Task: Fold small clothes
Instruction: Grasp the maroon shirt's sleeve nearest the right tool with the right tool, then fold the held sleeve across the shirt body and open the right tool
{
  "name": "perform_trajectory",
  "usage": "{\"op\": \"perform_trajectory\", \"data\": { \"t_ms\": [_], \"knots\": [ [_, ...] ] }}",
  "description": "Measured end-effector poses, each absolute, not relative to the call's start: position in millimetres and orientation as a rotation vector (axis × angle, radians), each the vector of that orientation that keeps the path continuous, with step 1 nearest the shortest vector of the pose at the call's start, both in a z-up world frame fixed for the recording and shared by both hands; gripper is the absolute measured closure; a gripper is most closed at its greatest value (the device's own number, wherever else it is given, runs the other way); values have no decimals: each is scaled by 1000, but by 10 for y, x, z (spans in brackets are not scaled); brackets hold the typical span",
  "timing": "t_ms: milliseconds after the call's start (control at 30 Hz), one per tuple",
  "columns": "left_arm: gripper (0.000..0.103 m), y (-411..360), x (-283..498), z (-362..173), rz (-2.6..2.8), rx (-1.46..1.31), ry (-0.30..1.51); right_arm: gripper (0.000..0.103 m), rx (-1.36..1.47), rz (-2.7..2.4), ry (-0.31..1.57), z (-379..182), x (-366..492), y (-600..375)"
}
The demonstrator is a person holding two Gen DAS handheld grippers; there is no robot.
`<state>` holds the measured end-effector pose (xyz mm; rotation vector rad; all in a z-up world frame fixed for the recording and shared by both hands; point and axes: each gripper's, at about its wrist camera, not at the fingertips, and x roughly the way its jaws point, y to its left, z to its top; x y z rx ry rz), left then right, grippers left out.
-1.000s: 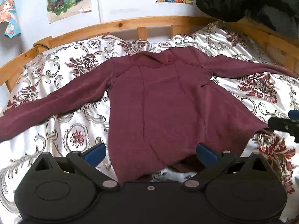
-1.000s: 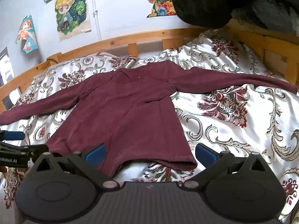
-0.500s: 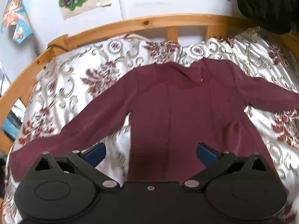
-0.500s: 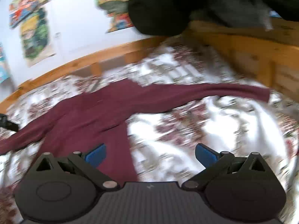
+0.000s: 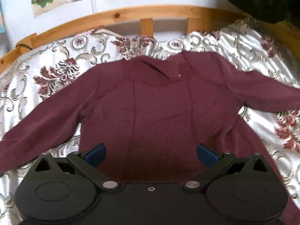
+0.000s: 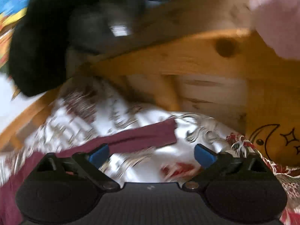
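A maroon long-sleeved top (image 5: 161,108) lies flat on the bed, sleeves spread out to both sides. My left gripper (image 5: 151,154) is open and empty, hovering over the top's lower body. In the blurred right wrist view the right sleeve (image 6: 135,137) ends at its cuff (image 6: 169,132) on the bedspread. My right gripper (image 6: 151,154) is open and empty, just short of that sleeve end.
A floral satin bedspread (image 5: 56,71) covers the bed. A wooden bed rail (image 5: 146,13) runs along the back and the right side (image 6: 206,56). Dark clothes (image 6: 37,43) hang over the rail. A pale object (image 6: 277,18) sits at the upper right.
My left gripper moved forward over the top's body toward the collar. My right gripper swung right, away from the hem, out to the right sleeve's cuff near the side rail.
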<state>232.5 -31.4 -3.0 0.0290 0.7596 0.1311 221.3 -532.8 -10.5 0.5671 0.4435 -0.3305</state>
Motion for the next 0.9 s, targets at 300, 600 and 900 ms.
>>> {"op": "perform_trajectory", "data": {
  "t_ms": [300,600,900],
  "knots": [
    [1,-109,2379,-224,129,-2,800,30,607,-431,561,-401,2922,-5475],
    [1,85,2162,-53,158,4,745,83,460,-394,437,-223,2886,-5084],
    [1,356,2052,139,201,-73,699,86,139,-82,155,668,2630,-3839]
  ]
}}
